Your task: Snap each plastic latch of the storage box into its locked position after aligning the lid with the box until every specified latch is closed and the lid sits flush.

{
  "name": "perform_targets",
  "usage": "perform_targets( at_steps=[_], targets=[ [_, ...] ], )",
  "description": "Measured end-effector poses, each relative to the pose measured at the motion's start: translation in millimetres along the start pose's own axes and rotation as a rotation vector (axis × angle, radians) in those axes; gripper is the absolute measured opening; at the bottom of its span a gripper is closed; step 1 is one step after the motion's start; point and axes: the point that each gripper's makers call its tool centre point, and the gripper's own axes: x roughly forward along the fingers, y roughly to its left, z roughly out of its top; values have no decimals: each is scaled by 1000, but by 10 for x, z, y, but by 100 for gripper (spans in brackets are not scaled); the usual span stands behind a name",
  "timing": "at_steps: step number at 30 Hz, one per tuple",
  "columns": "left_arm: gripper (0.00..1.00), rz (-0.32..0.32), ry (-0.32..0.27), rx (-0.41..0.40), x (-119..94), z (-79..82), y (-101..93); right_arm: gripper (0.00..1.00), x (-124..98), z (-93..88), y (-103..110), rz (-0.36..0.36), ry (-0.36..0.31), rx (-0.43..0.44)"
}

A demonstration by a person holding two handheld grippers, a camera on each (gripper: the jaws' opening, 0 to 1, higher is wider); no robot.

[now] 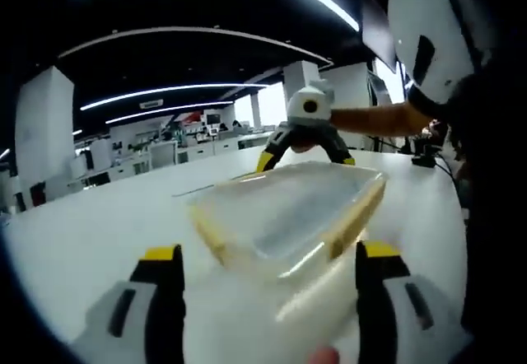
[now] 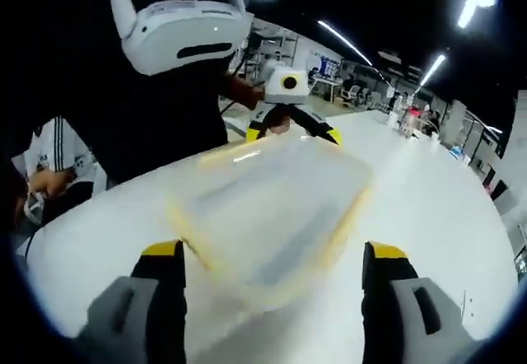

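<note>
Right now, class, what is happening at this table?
A person holds a claw in each hand at opposite ends of a clear box on the white table. The left claw and the right claw both stand open, facing each other across it. The pictures are too blurred to tell whether the latches are shut.

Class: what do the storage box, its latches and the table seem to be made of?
Storage box: clear, glossy plastic; the table shows through and lights glint on it. Latches: likely yellowish translucent plastic, blurred. Table: smooth white top, perhaps laminate; material unclear.
</note>
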Motion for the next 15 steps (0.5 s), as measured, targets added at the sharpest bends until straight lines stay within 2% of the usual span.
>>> perform_targets(
  at_steps=[2, 5, 9, 11, 12, 14, 15],
  targets=[
    [84, 14, -29, -24, -48, 43, 54, 82, -63, 15, -12, -5, -16, 12],
    [82, 34, -40, -29, -138, 60, 153, 83, -129, 46, -41, -37, -25, 30],
    [78, 51, -21, -8, -241, 29, 250, 81, -192, 78, -44, -66, -3, 40],
    [75, 51, -21, -8, -250, 28, 257, 77, -224, 191, -55, -95, -33, 79],
    [71, 63, -52, -8, -335, 70, 340, 76, -234, 214, -76, -114, -34, 92],
    [70, 61, -55, -8, -341, 76, 345, 74, -219, 240, -117, -155, -28, 130],
    [69, 55, -82, -32, -351, 117, 384, 73, -211, 252, -137, -175, -25, 149]
  ],
)
